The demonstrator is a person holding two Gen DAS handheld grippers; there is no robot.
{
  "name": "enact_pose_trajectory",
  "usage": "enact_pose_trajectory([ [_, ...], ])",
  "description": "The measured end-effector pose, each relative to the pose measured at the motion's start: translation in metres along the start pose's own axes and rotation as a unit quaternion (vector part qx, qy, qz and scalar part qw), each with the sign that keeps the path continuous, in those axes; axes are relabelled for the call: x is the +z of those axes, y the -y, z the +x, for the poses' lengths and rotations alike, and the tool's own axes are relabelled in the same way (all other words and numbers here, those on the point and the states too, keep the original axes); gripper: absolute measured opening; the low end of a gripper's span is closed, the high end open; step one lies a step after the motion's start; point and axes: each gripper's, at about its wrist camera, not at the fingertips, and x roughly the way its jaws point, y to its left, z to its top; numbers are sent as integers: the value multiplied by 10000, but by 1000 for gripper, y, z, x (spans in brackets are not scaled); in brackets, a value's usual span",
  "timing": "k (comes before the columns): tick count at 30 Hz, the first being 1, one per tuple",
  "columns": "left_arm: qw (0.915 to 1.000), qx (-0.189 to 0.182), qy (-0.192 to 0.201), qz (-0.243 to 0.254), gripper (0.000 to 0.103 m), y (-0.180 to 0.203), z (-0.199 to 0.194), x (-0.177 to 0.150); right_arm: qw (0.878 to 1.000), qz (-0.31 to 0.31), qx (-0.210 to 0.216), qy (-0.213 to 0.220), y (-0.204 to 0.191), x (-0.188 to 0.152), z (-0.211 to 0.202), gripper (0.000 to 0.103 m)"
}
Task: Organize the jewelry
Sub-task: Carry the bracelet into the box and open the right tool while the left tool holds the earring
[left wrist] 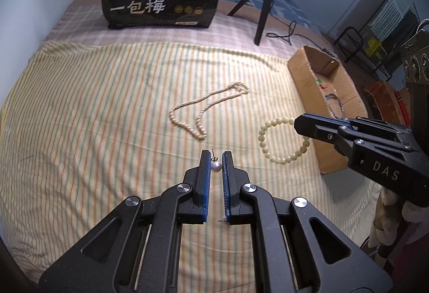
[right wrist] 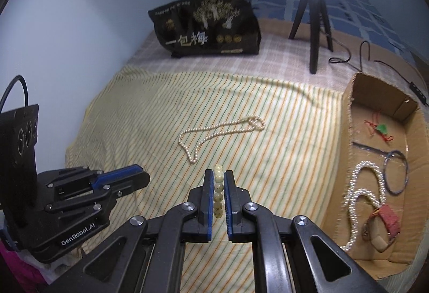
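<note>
jaws of left gripper (left wrist: pixel 216 156) pinch pearl earring (left wrist: pixel 215 166).

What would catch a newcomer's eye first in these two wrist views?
Probably the right gripper shut on a pale yellow-green bead bracelet, hanging beside the open brown cardboard box. Next, the left gripper with a small white pearl earring between its blue pads, above the striped yellow cloth. A long cream pearl necklace lies loose mid-cloth.

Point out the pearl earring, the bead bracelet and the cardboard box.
pearl earring (left wrist: pixel 216 166), left wrist view, on the round pearl.
bead bracelet (left wrist: pixel 276 159), left wrist view, on its lower beads.
cardboard box (right wrist: pixel 346 116), right wrist view, on its near wall.
</note>
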Motion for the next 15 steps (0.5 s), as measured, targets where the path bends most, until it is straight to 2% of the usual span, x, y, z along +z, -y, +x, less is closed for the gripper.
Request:
enact_pose_trajectory([
  [15, 9978, -425, 272, 433, 6, 68, -11, 11, 9952, 478, -328, 795, 64, 19, -66, 4],
])
